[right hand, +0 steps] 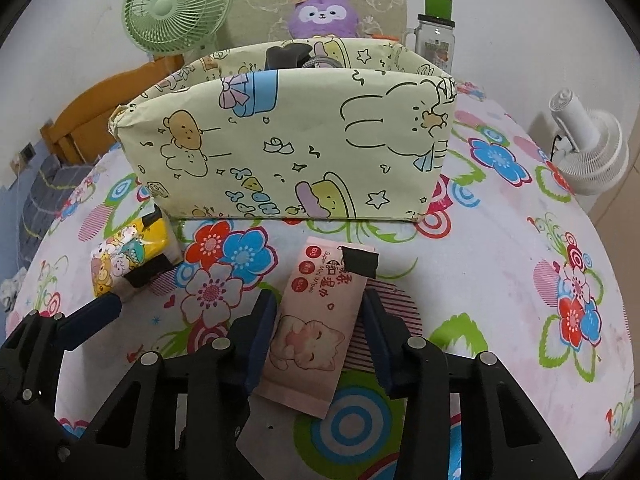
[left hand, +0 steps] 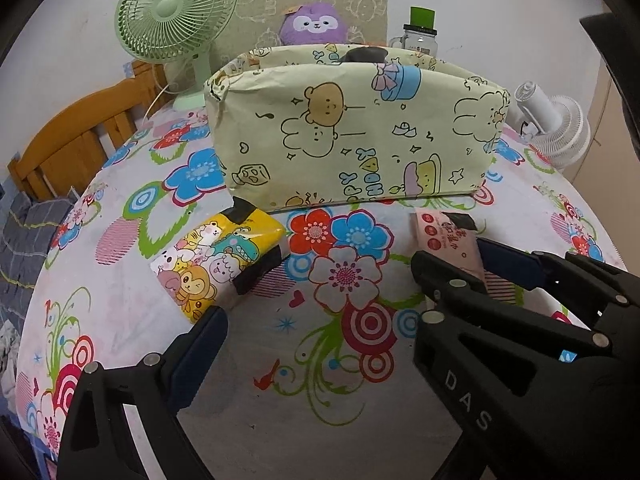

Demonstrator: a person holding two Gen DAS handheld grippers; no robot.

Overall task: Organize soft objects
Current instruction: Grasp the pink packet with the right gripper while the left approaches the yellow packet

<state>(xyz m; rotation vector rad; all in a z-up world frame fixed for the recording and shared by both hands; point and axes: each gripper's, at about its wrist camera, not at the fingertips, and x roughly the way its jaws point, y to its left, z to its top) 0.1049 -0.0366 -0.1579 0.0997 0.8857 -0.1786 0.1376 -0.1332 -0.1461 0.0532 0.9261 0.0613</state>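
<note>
1. In the right wrist view, the right gripper (right hand: pixel 320 340) sits low over the floral tablecloth (right hand: pixel 500 280), its jaws parted wider than the pink wet-wipes pack (right hand: pixel 310 328) lying lengthwise between them. The left finger is at the pack's edge; the right finger stands just off it, so nothing is gripped.
2. Only this view shows the kitten print on the pack and the black tape tab (right hand: pixel 359 261) at its far end.
3. In the left wrist view, the left gripper (left hand: pixel 316 300) is spread wide and holds nothing. Its left fingertip (left hand: pixel 208 324) is at the near corner of the yellow cartoon tissue pack (left hand: pixel 216 260); contact cannot be judged. The wipes pack (left hand: pixel 448 240) shows there only partly, behind the right gripper's fingers.
4. Bare cloth lies between the two packs and along the near edge.
5. Further back, the cartoon-print fabric box (right hand: pixel 296 144) stands open-topped mid-table, dark items (right hand: pixel 288 56) showing inside.
6. Past it sit a purple plush (right hand: pixel 322 16), a green fan (left hand: pixel 176 12) at the far left corner and a jar with a green lid (right hand: pixel 436 36) at the far right.
7. A white fan (right hand: pixel 592 152) stands off the right edge, a wooden bed frame (left hand: pixel 76 140) to the left.
</note>
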